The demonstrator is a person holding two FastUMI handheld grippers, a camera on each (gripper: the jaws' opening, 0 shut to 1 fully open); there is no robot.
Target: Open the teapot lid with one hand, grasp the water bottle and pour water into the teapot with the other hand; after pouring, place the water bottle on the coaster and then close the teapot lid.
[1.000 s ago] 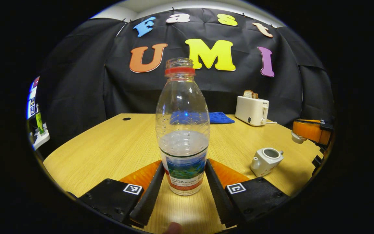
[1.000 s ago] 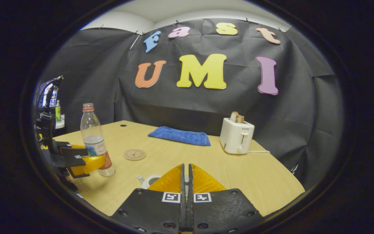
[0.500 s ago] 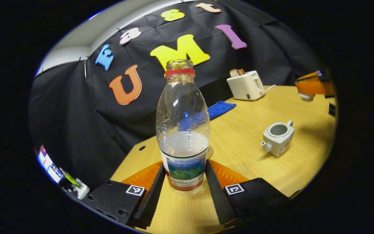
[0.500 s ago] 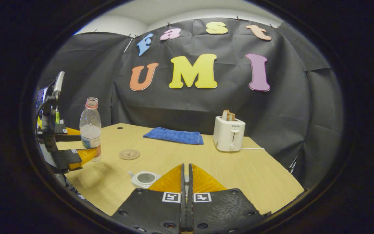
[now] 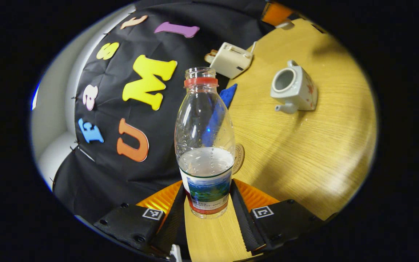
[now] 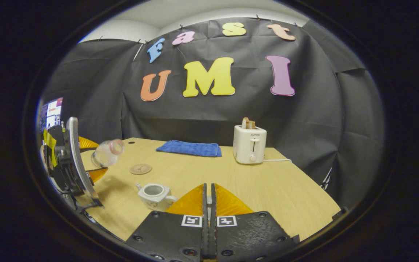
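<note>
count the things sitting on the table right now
4: teapot near the front, coaster behind it, blue cloth at the back, toaster to its right. The bottle is lifted, not counted; others may be hidden.

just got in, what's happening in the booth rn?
The left gripper is clamped on a clear plastic water bottle with a red neck ring and has it tipped over, mouth toward the open white ceramic teapot on the wooden table. No water leaving the bottle that I can make out. The right gripper is shut and raised nearer the camera than the teapot. The round coaster sits bare.
</note>
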